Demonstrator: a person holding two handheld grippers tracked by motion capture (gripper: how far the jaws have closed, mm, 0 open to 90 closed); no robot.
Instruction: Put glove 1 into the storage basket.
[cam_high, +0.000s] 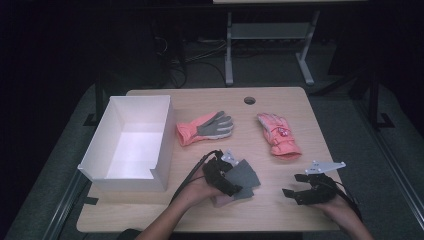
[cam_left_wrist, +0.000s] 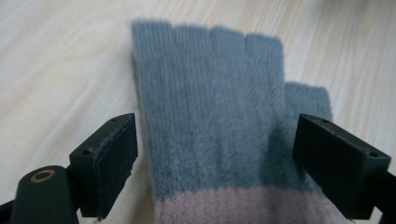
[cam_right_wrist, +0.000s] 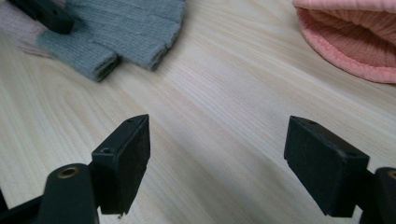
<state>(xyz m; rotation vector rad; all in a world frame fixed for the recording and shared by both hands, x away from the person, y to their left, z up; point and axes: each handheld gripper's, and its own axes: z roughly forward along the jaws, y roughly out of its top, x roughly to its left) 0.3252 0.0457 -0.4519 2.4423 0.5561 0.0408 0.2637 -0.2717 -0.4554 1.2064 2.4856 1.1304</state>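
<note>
So the grey fingerless glove (cam_high: 244, 176) with the pink cuff is lying flat on the wooden table (cam_high: 280, 210), a bit toward 6 o'clock of the middle. The left gripper (cam_left_wrist: 217, 161) sits right over its cuff end with the jaws spread wide, one either side of the glove, pads not pressing on it. The right gripper (cam_high: 300, 192) is at about 4 o'clock near the front right corner, jaws also wide with just bare wood between them.

Room to move: there's a clean strip of tabletop between the two grippers, and the front edge at 6 o'clock is close behind both hands. The white open-top box (cam_high: 131, 175) takes up the whole 9 o'clock side, its near wall just beside the left forearm. An orange glove, grey palm up (cam_high: 205, 128), lies around 12 o'clock of the grey one, and a second orange glove (cam_high: 278, 135) sits at 1 to 2 o'clock, well apart from the right gripper.

Light wood grain surface, round cable hole (cam_high: 249, 100) near the far edge, dark room beyond with a metal table frame (cam_high: 229, 50) on the floor.
</note>
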